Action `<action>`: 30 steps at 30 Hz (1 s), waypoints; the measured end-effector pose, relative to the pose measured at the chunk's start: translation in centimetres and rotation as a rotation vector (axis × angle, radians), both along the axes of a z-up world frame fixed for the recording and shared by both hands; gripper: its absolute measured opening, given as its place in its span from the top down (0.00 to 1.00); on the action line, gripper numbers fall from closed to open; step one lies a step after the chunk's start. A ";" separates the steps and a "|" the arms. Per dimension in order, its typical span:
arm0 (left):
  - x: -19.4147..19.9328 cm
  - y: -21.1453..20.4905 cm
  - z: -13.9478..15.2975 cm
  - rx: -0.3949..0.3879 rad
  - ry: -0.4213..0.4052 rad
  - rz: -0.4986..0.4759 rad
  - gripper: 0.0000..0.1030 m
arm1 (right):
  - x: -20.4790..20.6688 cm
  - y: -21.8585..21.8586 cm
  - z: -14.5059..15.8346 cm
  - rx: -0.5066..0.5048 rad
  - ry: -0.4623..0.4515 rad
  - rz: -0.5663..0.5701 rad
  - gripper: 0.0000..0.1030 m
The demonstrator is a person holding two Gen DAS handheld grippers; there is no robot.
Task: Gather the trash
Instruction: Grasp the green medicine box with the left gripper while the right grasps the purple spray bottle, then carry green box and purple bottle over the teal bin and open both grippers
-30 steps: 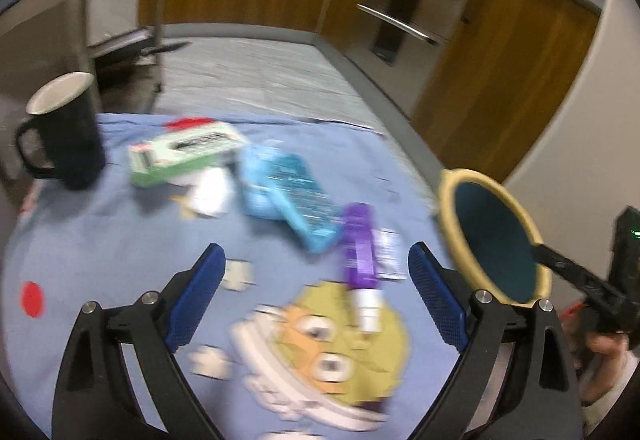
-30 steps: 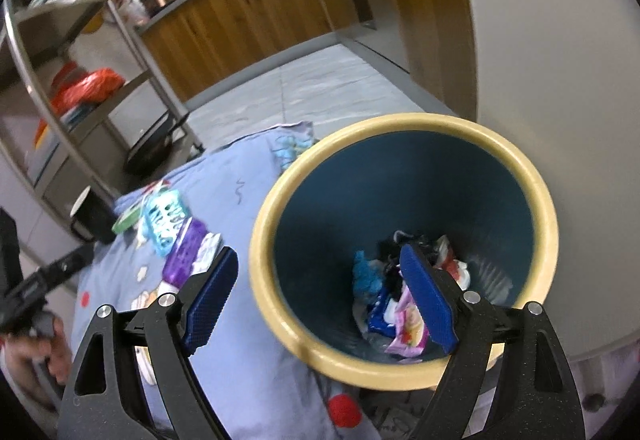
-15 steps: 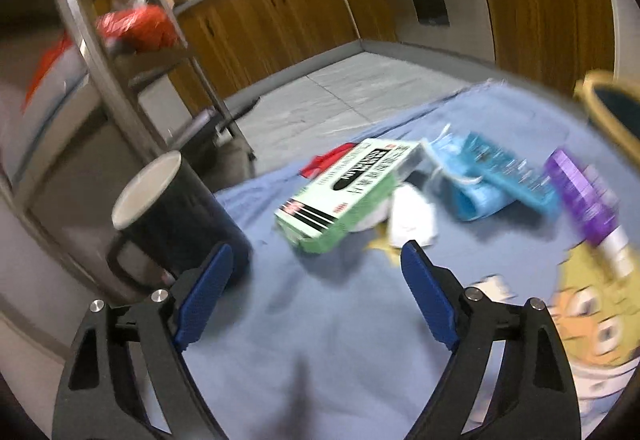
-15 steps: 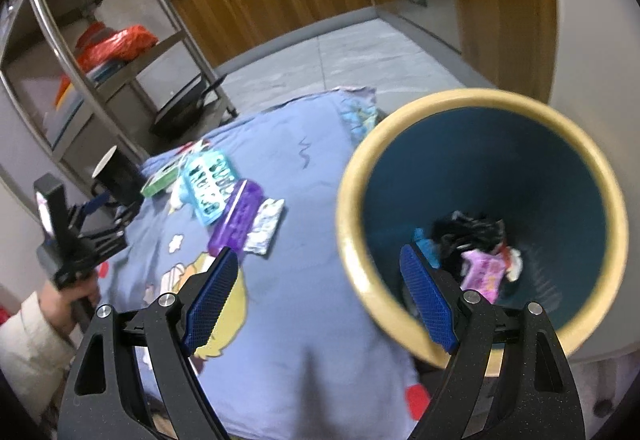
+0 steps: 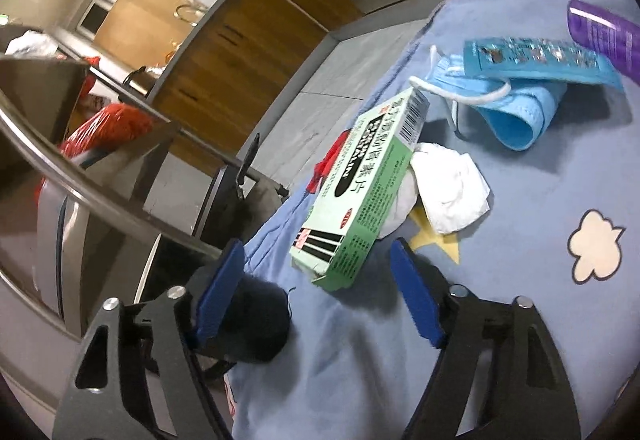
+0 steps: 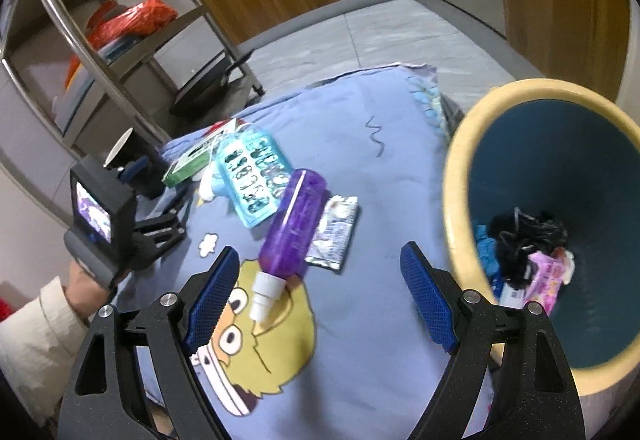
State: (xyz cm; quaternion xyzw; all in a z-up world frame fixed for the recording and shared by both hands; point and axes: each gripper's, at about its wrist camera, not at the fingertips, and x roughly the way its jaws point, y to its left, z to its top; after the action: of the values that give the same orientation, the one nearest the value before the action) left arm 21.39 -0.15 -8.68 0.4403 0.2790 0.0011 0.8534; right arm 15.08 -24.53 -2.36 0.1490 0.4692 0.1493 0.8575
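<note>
Facing a blue cartoon-print cloth [image 5: 520,340] spread over the counter, the left gripper [image 5: 316,292] holds its jaws open and empty, low in the left wrist frame. A dark mug [image 5: 256,324] stands just behind the left blue pad, at the lower left. A green medicine box [image 5: 360,191] lies at frame centre, its near end just above the gap between the pads, not touching either. A crumpled white tissue [image 5: 452,195] rests against the right side of the box. A blue face mask [image 5: 516,107] lies in the upper right, with a teal blister-pack box [image 5: 536,57] resting on it. A purple bottle [image 5: 604,35] sits at the far upper right edge.

In the right wrist view, the left gripper [image 6: 136,175] appears at the left edge, beside the green medicine box [image 6: 188,163]. The teal blister-pack box [image 6: 256,175] lies left of centre. The purple bottle [image 6: 296,228] lies at centre, white nozzle toward the camera, over a silver foil sachet [image 6: 334,236]. The right gripper [image 6: 320,296] hovers above the cloth [image 6: 380,167] with jaws open and empty; the bottle nozzle sits between the pads, nearer the left one. A waste bin [image 6: 456,183] with a cream rim and blue interior fills the right of the frame, holding dark, blue and pink trash [image 6: 528,252].
</note>
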 end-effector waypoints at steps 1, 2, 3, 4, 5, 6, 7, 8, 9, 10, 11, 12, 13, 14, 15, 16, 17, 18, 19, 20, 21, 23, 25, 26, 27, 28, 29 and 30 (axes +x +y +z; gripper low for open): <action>-0.1 -0.1 -0.2 0.001 0.010 -0.007 0.41 | 0.3 0.4 -0.2 0.002 0.009 0.004 0.19; 0.0 -0.1 -0.3 0.000 0.024 -0.013 0.45 | 0.4 0.6 -0.3 0.006 0.015 0.007 0.19; 0.1 -0.1 -0.4 -0.002 0.032 -0.014 0.56 | 0.6 0.9 -0.5 0.009 0.023 0.009 0.19; 0.3 0.1 -0.4 -0.020 0.053 -0.011 0.69 | 0.7 1.1 -0.6 0.010 0.027 0.009 0.20; 0.4 0.3 -0.4 -0.038 0.066 -0.004 0.71 | 0.9 1.5 -0.8 0.010 0.032 0.008 0.22; 0.4 0.6 -0.3 -0.053 0.066 0.000 0.72 | 1.0 1.8 -1.0 0.008 0.038 0.003 0.22; 0.3 0.8 0.0 -0.076 0.060 0.003 0.74 | 1.1 2.1 -1.3 0.006 0.043 -0.002 0.24; 0.2 0.9 0.2 -0.094 0.057 0.008 0.75 | 1.2 2.2 -1.4 0.004 0.047 -0.006 0.28; 0.0 1.2 0.6 -0.123 0.051 0.018 0.77 | 1.4 2.5 -1.6 -0.002 0.053 -0.009 0.30; -0.1 1.5 0.9 -0.147 0.048 0.027 0.78 | 1.6 2.8 -1.8 -0.014 0.057 -0.011 0.33; -0.4 1.6 1.3 -0.174 0.047 0.036 0.79 | 1.7 3.0 -1.9 -0.024 0.058 -0.012 0.37; -0.5 1.9 1.7 -0.207 0.047 0.047 0.80 | 1.8 3.2 -1.9 -0.029 0.057 -0.012 0.38; -0.7 2.2 2.3 -0.249 0.049 0.061 0.81 | 1.9 3.4 -2.0 -0.035 0.055 -0.012 0.41; -1.0 2.3 2.8 -0.283 0.050 0.071 0.81 | 2.0 3.6 -2.0 -0.039 0.054 -0.013 0.45; -1.3 2.6 3.4 -0.327 0.052 0.082 0.82 | 2.1 3.8 -2.1 -0.042 0.054 -0.013 0.47; -1.6 2.9 3.8 -0.364 0.054 0.090 0.82 | 2.2 4.0 -2.2 -0.046 0.055 -0.011 0.51; -1.9 3.2 4.4 -0.415 0.058 0.104 0.83 | 2.4 4.2 -2.3 -0.049 0.056 -0.008 0.52; -2.0 3.6 4.8 -0.452 0.061 0.115 0.83 | 2.6 4.5 -2.4 -0.055 0.057 -0.005 0.53; -2.6 3.9 5.3 -0.517 0.071 0.133 0.83 | 2.8 4.8 -2.7 -0.066 0.063 0.001 0.53; -3.0 4.2 5.8 -0.565 0.076 0.147 0.83 | 3.1 5.1 -2.9 -0.076 0.065 0.004 0.55; -3.5 4.6 6.2 -0.612 0.079 0.159 0.83 | 3.3 5.3 -3.0 -0.085 0.063 0.005 0.56; -4.5 4.8 6.7 -0.679 0.085 0.174 0.83 | 3.8 6.0 -3.0 -0.119 0.060 0.019 0.57; -5.6 5.0 7.2 -0.740 0.095 0.184 0.83 | 4.1 6.8 -3.3 -0.150 0.067 0.037 0.58; -6.2 5.1 7.4 -0.770 0.100 0.189 0.83 | 4.1 7.1 -3.5 -0.165 0.069 0.039 0.59; -6.6 5.1 7.5 -0.790 0.106 0.193 0.83 | 4.1 7.3 -3.6 -0.171 0.069 0.041 0.60; -7.2 5.2 7.5 -0.820 0.114 0.197 0.83 | 4.1 7.5 -3.6 -0.175 0.068 0.040 0.61; -7.6 5.2 7.5 -0.843 0.120 0.201 0.83 | 4.0 7.6 -3.6 -0.178 0.065 0.036 0.61; -8.2 5.1 7.5 -0.867 0.131 0.203 0.83 | 3.9 7.6 -3.6 -0.175 0.067 0.031 0.62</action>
State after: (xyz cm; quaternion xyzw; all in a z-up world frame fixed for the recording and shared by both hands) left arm 13.20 4.93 -1.16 0.0113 0.3489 -0.0601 0.9352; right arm 18.98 -16.94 -5.99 0.0712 0.5110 0.1163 0.8487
